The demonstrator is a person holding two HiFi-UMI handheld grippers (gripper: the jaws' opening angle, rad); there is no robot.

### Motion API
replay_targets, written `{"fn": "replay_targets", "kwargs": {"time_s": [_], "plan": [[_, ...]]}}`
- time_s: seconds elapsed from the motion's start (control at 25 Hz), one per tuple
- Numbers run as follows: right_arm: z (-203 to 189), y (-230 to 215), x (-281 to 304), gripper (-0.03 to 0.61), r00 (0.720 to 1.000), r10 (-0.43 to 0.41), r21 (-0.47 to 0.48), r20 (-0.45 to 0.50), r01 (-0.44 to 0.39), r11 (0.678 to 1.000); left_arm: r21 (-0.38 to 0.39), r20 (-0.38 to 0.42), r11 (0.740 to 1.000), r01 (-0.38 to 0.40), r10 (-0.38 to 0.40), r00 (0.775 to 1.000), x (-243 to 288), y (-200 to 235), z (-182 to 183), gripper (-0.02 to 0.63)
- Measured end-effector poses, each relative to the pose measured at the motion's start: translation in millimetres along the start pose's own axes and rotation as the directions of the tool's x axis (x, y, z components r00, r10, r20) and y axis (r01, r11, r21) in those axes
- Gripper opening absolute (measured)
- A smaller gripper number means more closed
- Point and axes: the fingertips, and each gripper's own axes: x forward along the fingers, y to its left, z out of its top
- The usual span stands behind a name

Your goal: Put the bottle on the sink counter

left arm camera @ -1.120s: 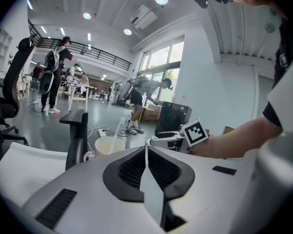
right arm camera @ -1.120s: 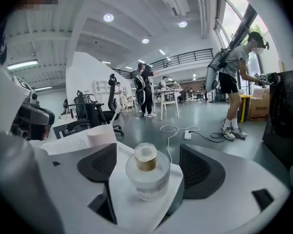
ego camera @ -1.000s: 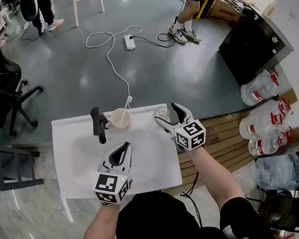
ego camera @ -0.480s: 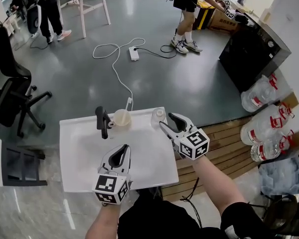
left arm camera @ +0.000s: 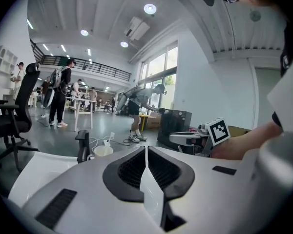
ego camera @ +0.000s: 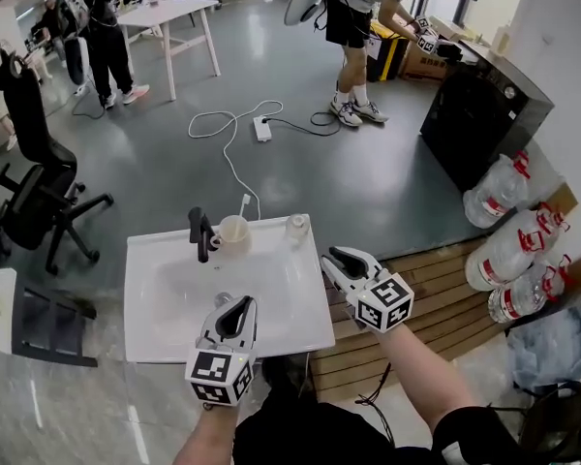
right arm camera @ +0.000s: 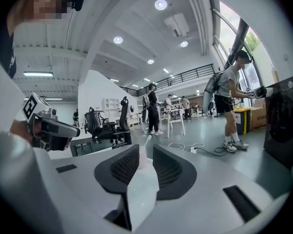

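White sink counter (ego camera: 305,318), bottle (ego camera: 296,225) upright near its far right corner

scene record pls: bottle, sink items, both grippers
bottle: stands on the sink counter, back right corner, not held
cup: back rim, right of the faucet
left gripper: jaws together, empty, over the sink's front
right gripper: jaws narrowly apart, just been closing, nothing between them, at the sink's right edge, clear of the bottle
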Motion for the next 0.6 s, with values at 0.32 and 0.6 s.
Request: {"fn": "replay_targets", "kwargs": {"time_s": [0.32,0.6], "plan": [[-5.5,40.9,-71.2,0.031,1.000,0.004,0.007,0.012,-0.004,1.000,0.014,-0.001,1.000,-0.022,0.022,1.000,-45.9,-41.1,-2.2,0.021],[-3.0,86.5,-116.6,0.017,0.998,0.051,0.050,0.036,-0.052,0.997,0.029,-0.003,0.998,-0.047,0.047,0.999,-81.0,-64.9,-2.2,0.021]]}}
